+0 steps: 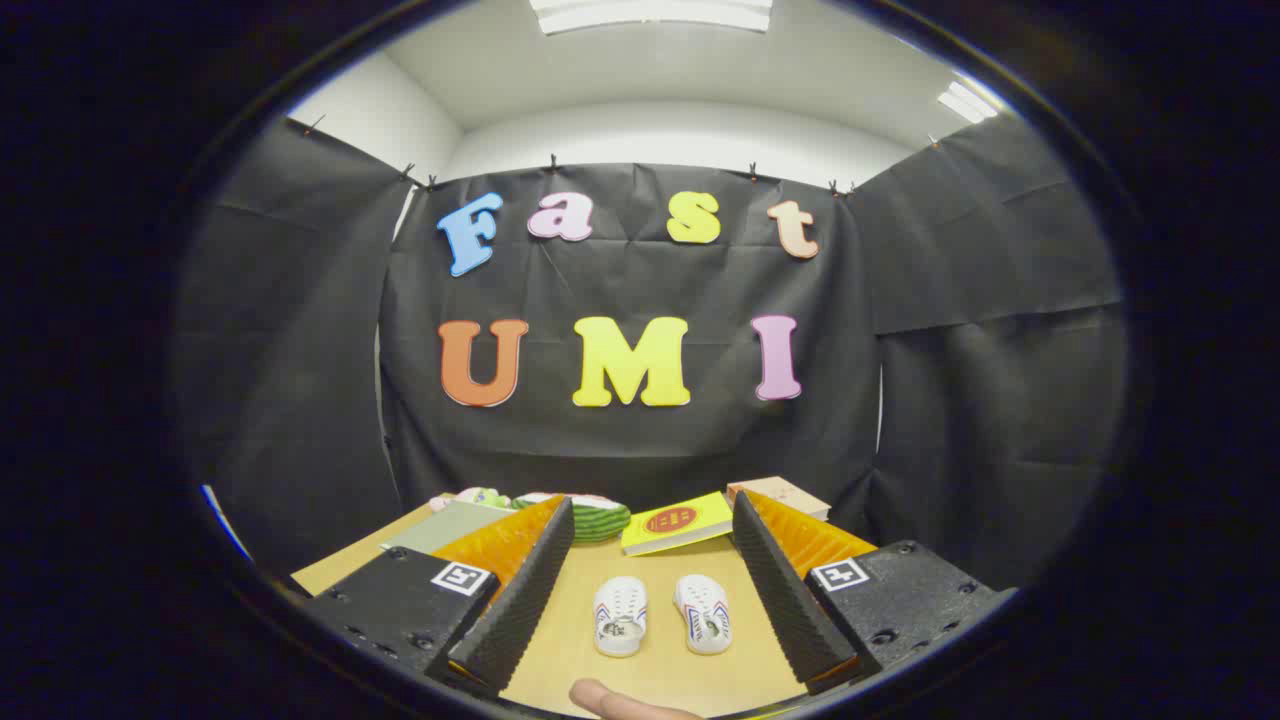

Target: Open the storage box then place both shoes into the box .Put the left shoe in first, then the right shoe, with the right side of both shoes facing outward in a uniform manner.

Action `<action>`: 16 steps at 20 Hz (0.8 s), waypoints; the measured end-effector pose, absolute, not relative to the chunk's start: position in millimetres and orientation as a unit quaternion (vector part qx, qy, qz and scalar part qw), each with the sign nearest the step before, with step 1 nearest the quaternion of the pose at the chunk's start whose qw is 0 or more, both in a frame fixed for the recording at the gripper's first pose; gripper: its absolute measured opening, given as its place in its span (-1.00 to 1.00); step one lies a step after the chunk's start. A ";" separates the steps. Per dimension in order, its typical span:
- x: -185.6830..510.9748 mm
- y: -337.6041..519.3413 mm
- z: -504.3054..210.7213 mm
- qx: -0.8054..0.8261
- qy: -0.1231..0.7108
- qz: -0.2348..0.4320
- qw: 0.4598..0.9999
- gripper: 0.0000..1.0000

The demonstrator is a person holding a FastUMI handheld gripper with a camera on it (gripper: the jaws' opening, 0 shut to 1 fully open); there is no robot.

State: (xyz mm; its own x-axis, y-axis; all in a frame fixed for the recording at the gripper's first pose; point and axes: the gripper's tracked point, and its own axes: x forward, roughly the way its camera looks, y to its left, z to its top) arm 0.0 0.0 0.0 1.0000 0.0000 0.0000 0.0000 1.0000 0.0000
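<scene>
Gripper point(650, 590) hovering with its fingers spread wide apart.
Two small white perforated clog shoes point(662, 615) are lying between them on the tan wooden table point(570, 650).

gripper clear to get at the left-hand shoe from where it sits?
Probably yes. The gripper is open, and the left-hand shoe lies on bare table between the fingers, apart from the other shoe. Nothing stands between.
</scene>
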 end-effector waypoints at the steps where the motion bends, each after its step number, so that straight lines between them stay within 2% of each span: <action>1: 0.8 -1.6 -1.0 0.001 0.001 0.000 1.000 1.00; 16: 44.5 -1.9 -38.1 0.007 0.048 -0.002 0.999 1.00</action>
